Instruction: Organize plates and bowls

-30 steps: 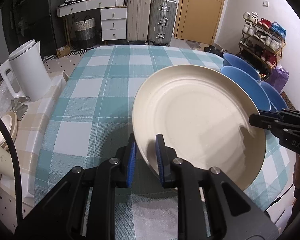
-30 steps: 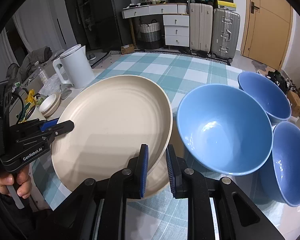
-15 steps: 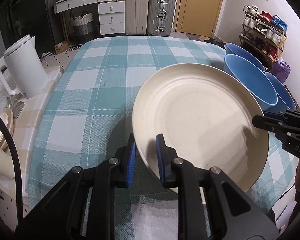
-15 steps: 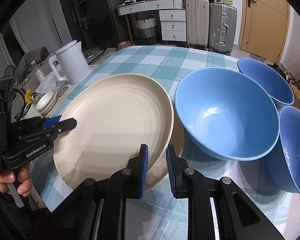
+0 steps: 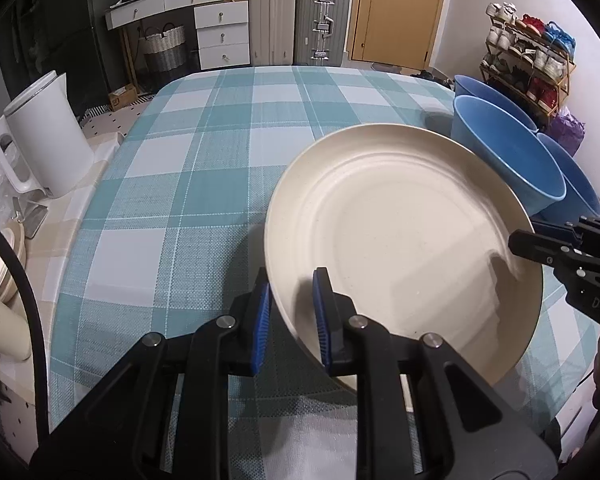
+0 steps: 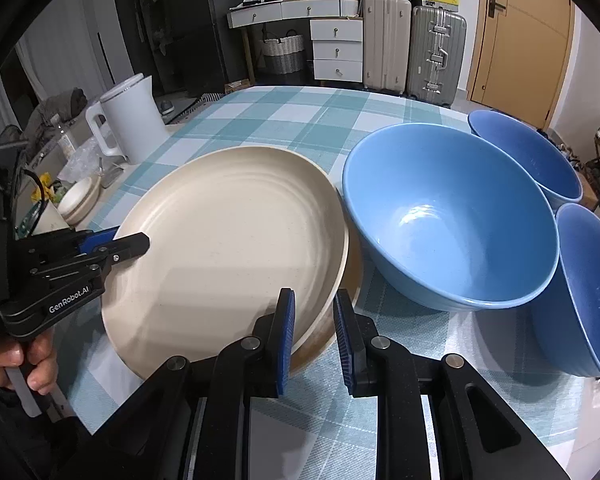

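On the checked table (image 5: 204,184): one cream plate (image 5: 400,232), held tilted at two opposite rim points. Left gripper (image 5: 290,316), jaws narrow, clamped on the near-left rim; right gripper (image 6: 314,330), jaws narrow, clamped on the right rim, over a second plate edge (image 6: 340,320) just beneath. Three blue bowls (image 6: 452,216) just beside, on the right. White kettle (image 5: 44,140) well apart, on the side counter at left

Each black tool (image 5: 290,312) has blue ribbed pads (image 6: 286,334), silver screws (image 6: 251,343) and white lettering (image 6: 69,299).
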`<state>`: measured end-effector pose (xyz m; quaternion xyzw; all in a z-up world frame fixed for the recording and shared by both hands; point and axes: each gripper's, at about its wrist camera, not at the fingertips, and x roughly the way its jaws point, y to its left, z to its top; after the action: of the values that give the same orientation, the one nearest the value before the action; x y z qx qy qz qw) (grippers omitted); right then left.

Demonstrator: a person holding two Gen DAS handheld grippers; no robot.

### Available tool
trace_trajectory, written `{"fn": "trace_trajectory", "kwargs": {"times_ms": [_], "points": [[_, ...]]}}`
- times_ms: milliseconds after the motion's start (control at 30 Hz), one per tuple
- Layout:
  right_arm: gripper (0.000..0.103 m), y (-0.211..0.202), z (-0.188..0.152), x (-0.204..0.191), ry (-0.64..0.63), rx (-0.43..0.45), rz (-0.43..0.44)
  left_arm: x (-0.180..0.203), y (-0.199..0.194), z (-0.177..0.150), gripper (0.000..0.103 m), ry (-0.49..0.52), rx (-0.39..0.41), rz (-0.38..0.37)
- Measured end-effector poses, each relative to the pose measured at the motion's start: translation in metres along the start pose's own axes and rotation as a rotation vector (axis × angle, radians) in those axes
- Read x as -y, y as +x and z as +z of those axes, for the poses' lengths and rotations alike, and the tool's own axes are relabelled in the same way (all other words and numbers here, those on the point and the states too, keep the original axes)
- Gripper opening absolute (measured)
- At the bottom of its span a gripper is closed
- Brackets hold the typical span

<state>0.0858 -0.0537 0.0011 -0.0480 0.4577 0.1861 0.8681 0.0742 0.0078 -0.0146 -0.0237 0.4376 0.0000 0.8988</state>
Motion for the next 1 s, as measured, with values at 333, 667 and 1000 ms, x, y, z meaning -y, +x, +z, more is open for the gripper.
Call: {"fn": "trace_trajectory", "kwargs": {"times_ms": [333,667,1000], "points": [[0.021,0.004,-0.005,-0.004,-0.017,0.003,-0.051,0.008,0.012,-0.004,0.018,0.028,0.001,0.035],[0.022,0.013,-0.008,-0.006,-0.037,0.007,-0.102,0.018,0.016,-0.009,0.020,0.062,0.010,0.067],[0.022,0.020,-0.013,-0.012,-0.070,0.013,-0.155,0.023,0.019,-0.011,0.021,0.091,0.028,0.103]]}}
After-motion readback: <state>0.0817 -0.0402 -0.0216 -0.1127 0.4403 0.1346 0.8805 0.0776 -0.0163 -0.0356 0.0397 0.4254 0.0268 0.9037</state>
